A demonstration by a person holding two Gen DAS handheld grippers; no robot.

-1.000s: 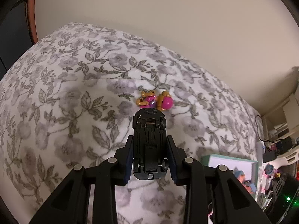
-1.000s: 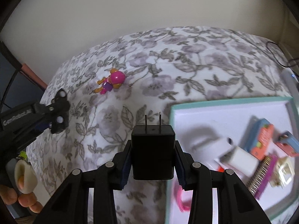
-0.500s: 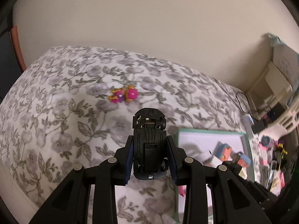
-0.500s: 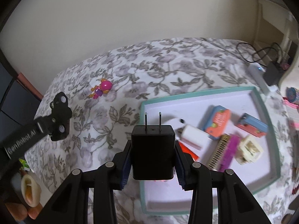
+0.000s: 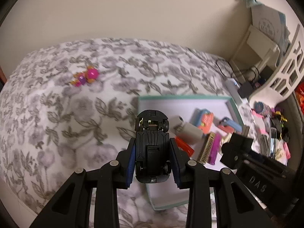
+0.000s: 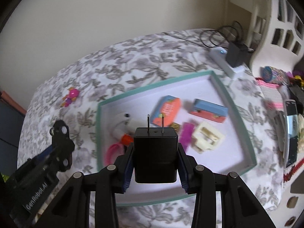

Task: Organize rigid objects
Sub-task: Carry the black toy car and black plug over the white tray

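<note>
Tongs (image 6: pixel 155 163) hover over a floral bedspread (image 6: pixel 133 60) (beige wall (image 6: pixel 114 9) behind).

Plain cream wall (image 5: pixel 144 11) behind a bed under a grey-and-white floral cover (image 5: pixel 57 114), with a white lattice-backed chair (image 6: pixel 281 28) and pale shelving (image 5: pixel 266 38) crowding the right corner, a black cable (image 6: pixel 214 36) coiled beside them, soft even indoor light throughout.

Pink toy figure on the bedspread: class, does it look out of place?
Yes. The pink toy figure lies alone on the floral bedspread, outside the teal-rimmed tray where the other small items are gathered.
</note>
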